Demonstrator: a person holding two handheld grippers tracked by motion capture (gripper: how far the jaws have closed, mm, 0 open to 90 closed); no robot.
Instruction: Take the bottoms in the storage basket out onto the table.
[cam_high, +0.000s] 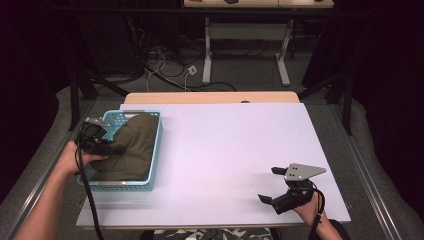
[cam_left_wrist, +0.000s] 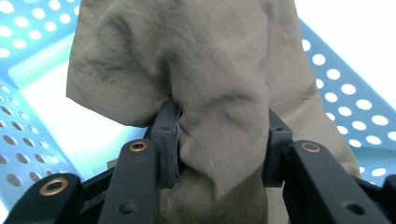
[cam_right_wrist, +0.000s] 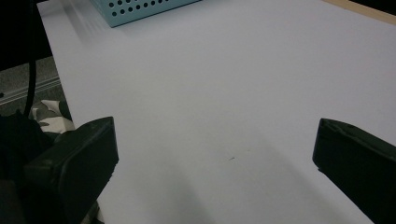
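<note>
- Left tool (cam_high: 107, 142) is clamped on a bunched fold of the olive-green cotton cloth (cam_high: 131, 147); in the left gripper view that fold (cam_left_wrist: 219, 140) is pinched tight between both jaws.
- That cloth lies crumpled inside the light-blue perforated plastic basket (cam_high: 122, 186), which sits at the left side of the white desk (cam_high: 225, 150), and it covers most of the basket's floor.
- Right tool (cam_high: 280, 187) hovers near the right front corner of the desk, jaws spread wide and holding nothing; bare desk surface (cam_right_wrist: 224, 93) lies between them.
- Judging by the grip, the step in hand is handling the cloth at the basket, whether lifting it out or settling it in I cannot tell.
- If lifting, the next move calls for a straight upward pull that clears the basket wall without dragging the basket, with the right tool coming across to steady the rim or take a second corner.
</note>
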